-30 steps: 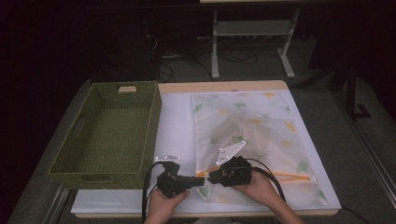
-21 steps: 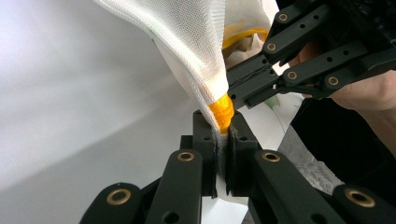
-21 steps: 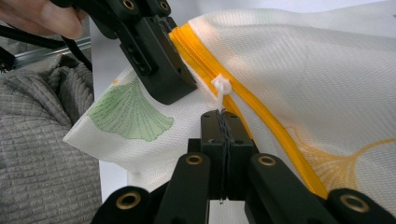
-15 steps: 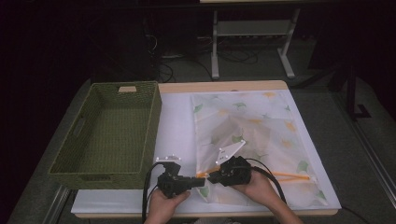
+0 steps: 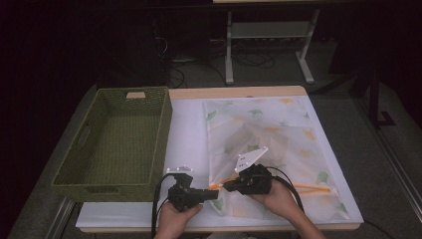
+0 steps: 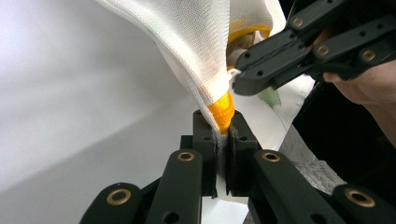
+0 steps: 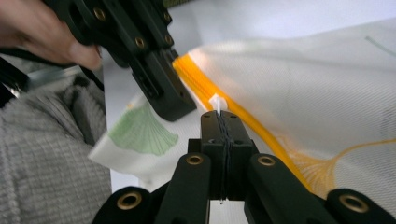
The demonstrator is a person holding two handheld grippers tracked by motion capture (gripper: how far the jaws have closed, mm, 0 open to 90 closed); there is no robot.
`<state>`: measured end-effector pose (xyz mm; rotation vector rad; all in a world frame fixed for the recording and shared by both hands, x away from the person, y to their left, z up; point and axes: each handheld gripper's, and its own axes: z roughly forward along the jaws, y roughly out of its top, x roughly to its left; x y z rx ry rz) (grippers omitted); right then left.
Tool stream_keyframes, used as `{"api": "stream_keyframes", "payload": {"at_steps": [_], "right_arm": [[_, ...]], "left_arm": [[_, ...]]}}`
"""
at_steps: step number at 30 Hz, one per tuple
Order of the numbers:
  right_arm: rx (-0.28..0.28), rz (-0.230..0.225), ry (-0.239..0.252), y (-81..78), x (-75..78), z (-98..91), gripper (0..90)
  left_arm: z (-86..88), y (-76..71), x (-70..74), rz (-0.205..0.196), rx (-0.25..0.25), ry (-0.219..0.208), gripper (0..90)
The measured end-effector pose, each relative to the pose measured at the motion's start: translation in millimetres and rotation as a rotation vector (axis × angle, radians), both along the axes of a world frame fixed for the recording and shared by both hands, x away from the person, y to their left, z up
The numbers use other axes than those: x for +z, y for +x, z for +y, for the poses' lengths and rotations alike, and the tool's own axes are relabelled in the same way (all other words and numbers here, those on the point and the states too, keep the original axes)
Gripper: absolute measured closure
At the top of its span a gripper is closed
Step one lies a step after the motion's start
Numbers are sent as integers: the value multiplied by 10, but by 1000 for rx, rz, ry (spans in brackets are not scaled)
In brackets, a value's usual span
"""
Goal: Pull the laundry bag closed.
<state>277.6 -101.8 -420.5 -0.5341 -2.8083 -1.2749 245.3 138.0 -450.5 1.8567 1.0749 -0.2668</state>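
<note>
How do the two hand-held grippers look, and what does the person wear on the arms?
Both the left gripper and the right gripper are black, with flat linkage bars joined by brass-coloured rivets and two straight black fingers. A black cable trails from each. Each carries a pale grey three-cornered plate on top. The forearms are bare; no sleeves are visible.

1. From my high view the room at the back is very dark, almost black. The white table (image 5: 189,124) is lit softly from above.
2. That view looks a bit grainy and soft to me.
3. In my left gripper view the white table top glows bright and hazy. The mesh bag (image 6: 196,42) looks sharp.
4. In my right gripper view the far things are blurry. The black jaws up close look clear.
</note>
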Motion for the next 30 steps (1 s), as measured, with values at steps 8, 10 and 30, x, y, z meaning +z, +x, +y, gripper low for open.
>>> {"api": "stream_keyframes", "payload": {"at_steps": [8,10,30], "right_arm": [[-25,15,34,32,21,-15,887],[-30,13,25,30,10,14,886],[-36,33,0,27,-34,119,889]], "left_arm": [[-27,-3,-8,3,-6,0,848],[-36,-3,-3,2,-8,3,849],[-3,4,-18,12,-3,-9,826]]}}
